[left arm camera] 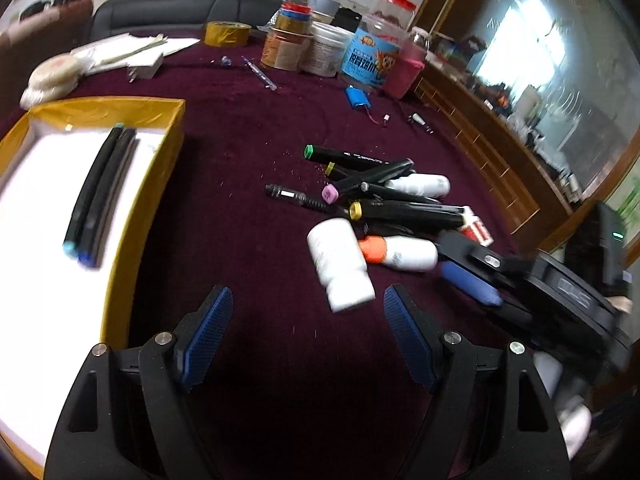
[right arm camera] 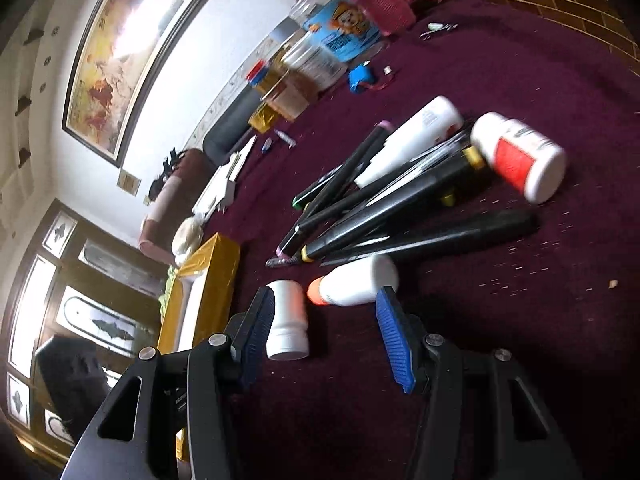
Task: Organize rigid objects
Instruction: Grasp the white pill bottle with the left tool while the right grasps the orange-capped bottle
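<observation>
A pile of black markers [left arm camera: 384, 188] and white bottles lies on the maroon table. The gold-walled box [left arm camera: 140, 208] at left holds two black markers [left arm camera: 100, 188]. My left gripper [left arm camera: 308, 300] is open and empty, just short of a white bottle [left arm camera: 340, 264]. My right gripper [right arm camera: 324, 304] is open and empty; the same white bottle [right arm camera: 286, 320] lies by its left finger and an orange-capped bottle [right arm camera: 356, 282] lies just ahead. The right gripper also shows in the left wrist view [left arm camera: 480, 276]. A red-labelled bottle [right arm camera: 520, 156] lies at the pile's far end.
Jars, cans and tape rolls [left arm camera: 320, 44] stand along the table's far side. A blue battery pack [left arm camera: 358, 94] and a pen [left arm camera: 258, 72] lie loose. Papers [left arm camera: 120, 54] sit at the far left. A wooden cabinet [left arm camera: 500, 148] runs along the right.
</observation>
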A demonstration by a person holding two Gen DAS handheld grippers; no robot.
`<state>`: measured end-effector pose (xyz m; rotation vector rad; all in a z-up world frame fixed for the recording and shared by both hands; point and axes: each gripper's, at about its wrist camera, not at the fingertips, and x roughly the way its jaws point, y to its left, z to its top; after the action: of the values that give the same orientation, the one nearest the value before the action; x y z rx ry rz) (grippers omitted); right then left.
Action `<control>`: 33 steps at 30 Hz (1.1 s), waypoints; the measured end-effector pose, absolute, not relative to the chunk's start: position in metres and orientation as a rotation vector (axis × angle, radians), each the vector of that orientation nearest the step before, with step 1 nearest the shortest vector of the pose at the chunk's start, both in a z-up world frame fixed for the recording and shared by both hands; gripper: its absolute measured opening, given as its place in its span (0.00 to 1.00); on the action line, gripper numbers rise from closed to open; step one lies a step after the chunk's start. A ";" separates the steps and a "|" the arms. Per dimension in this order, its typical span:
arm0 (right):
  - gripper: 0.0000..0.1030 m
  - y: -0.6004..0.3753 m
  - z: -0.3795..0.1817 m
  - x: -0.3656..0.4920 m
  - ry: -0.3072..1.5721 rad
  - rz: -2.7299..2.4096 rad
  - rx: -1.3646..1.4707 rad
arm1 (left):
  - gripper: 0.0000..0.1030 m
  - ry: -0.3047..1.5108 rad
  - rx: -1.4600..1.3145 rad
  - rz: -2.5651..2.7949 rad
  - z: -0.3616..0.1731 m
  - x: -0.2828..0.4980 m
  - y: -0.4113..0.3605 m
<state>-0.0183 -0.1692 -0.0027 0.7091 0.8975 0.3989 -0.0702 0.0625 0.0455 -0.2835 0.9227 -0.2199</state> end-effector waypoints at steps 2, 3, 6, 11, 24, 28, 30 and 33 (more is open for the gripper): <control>0.47 -0.175 -0.001 -0.019 0.890 0.389 0.714 | 0.76 0.923 -0.244 -0.201 0.042 -0.057 0.053; 0.47 -0.178 -0.001 -0.020 0.888 0.385 0.714 | 0.76 0.919 -0.229 -0.190 0.041 -0.050 0.049; 0.47 -0.184 -0.001 -0.021 0.884 0.376 0.718 | 0.69 0.909 -0.137 -0.163 0.032 -0.028 0.034; 0.47 -0.190 0.008 -0.023 0.872 0.360 0.660 | 0.30 0.959 -0.138 -0.303 0.016 -0.020 0.029; 0.47 -0.136 -0.009 0.005 1.049 0.504 0.469 | 0.30 0.940 -0.253 -0.324 0.029 -0.059 0.064; 0.47 -0.123 0.001 -0.008 1.049 0.545 0.389 | 0.31 0.939 -0.276 -0.334 0.031 -0.073 0.074; 0.47 -0.117 0.010 -0.010 1.016 0.512 0.300 | 0.31 0.926 -0.287 -0.337 0.034 -0.079 0.078; 0.47 -0.102 0.016 -0.008 0.998 0.480 0.193 | 0.31 0.906 -0.308 -0.349 0.040 -0.086 0.083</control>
<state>-0.0078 -0.1024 0.0160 0.1931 0.9978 0.4796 -0.0862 0.0830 0.0402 -0.3085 0.9065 -0.3494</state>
